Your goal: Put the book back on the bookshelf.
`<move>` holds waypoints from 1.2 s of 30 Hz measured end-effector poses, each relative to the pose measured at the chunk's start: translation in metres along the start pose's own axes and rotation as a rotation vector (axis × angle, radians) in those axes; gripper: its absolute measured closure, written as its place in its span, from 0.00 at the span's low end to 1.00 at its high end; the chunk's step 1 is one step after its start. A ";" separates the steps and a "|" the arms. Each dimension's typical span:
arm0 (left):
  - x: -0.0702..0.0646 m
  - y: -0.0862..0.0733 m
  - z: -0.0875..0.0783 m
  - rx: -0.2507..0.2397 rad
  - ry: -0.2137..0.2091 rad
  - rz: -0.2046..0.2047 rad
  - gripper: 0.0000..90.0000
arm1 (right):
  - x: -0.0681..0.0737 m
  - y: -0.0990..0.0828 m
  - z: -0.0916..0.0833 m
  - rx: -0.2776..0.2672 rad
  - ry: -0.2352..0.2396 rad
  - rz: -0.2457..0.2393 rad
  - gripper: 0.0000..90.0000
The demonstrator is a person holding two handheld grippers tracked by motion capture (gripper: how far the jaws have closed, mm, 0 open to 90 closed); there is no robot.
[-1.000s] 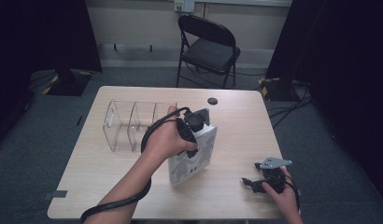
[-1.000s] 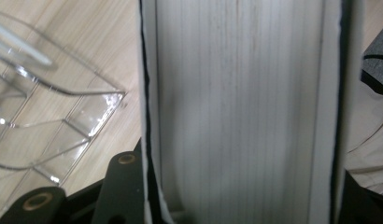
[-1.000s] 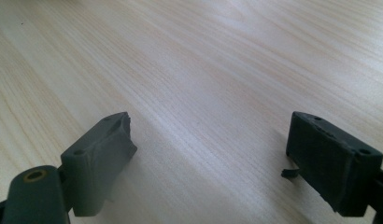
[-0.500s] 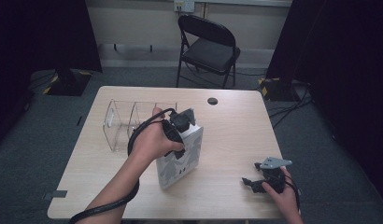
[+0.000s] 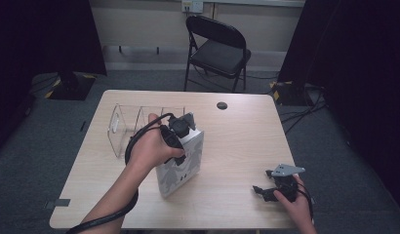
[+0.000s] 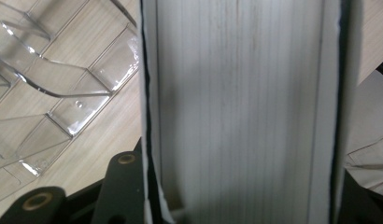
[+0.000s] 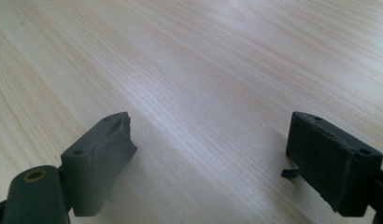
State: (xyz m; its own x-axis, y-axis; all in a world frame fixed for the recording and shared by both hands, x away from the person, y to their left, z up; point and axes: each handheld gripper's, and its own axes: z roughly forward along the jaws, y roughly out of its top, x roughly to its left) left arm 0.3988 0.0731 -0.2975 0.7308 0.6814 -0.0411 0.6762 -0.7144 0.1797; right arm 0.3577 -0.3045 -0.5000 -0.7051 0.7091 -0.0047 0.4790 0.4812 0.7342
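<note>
The left gripper [image 5: 181, 141] grasps the thick book [image 5: 181, 165] upright just beside the clear organizer [image 5: 121, 127]; the right gripper [image 5: 266, 191] rests released.

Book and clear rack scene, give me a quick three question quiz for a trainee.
1. True or false: the left claw is clamped on the book.
2. The clear rack stands on which side of the book in the high view? A. left B. right C. on top of it
3. Fill in: the right claw rests low over the bare ____ with nothing between its jaws.

Key: 1 true; 2 A; 3 table.
</note>
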 end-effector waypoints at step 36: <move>0.031 -0.042 -0.010 -0.006 0.025 -0.152 0.59 | 0.000 0.000 0.000 0.000 0.000 0.000 0.15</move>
State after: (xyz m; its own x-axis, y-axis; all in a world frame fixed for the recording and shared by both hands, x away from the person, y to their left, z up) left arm 0.3921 0.1260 -0.2961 0.6178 0.7852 -0.0435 0.7780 -0.6022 0.1788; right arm 0.3578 -0.3045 -0.5000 -0.7049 0.7093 -0.0048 0.4788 0.4809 0.7345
